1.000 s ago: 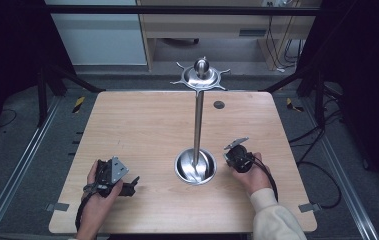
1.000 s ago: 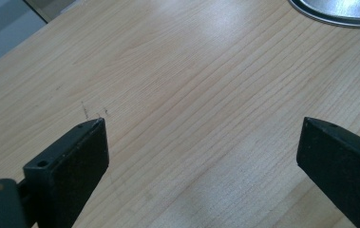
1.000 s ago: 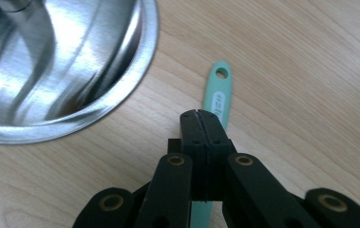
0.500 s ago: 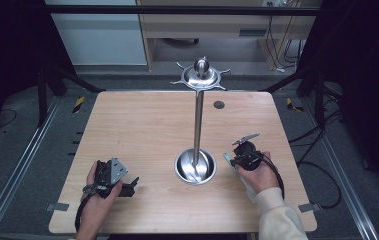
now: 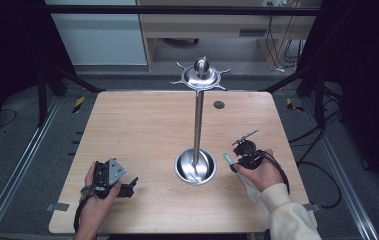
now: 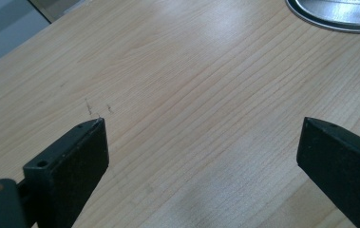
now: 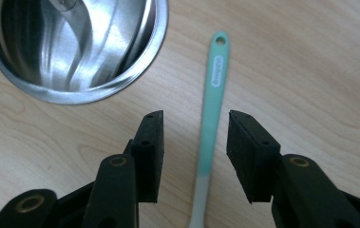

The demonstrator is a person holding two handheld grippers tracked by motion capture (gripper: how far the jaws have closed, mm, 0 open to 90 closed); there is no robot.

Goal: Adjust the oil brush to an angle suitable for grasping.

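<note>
In the high view, the wooden table [image 5: 142, 130] carries a metal stand [image 5: 197, 120] whose bowl-shaped base [image 5: 195, 166] sits toward the near edge. The right gripper [image 5: 238, 150] hangs just right of that base, above a spoon [image 5: 241, 176] lying flat on the wood. The left gripper [image 5: 127, 185] rests low on the table near the front left corner, well apart from the stand.

In the left gripper view, the left gripper [image 6: 201, 142] has its jaws wide, with bare wood between them; the base's rim [image 6: 339, 19] shows at the top right.

In the right gripper view, the right gripper [image 7: 195, 137] has just been opening. Its jaws stand partly apart above the spoon's mint-green handle [image 7: 214, 95], which runs between them on the table, untouched. The base [image 7: 73, 47] lies just left of it.
</note>
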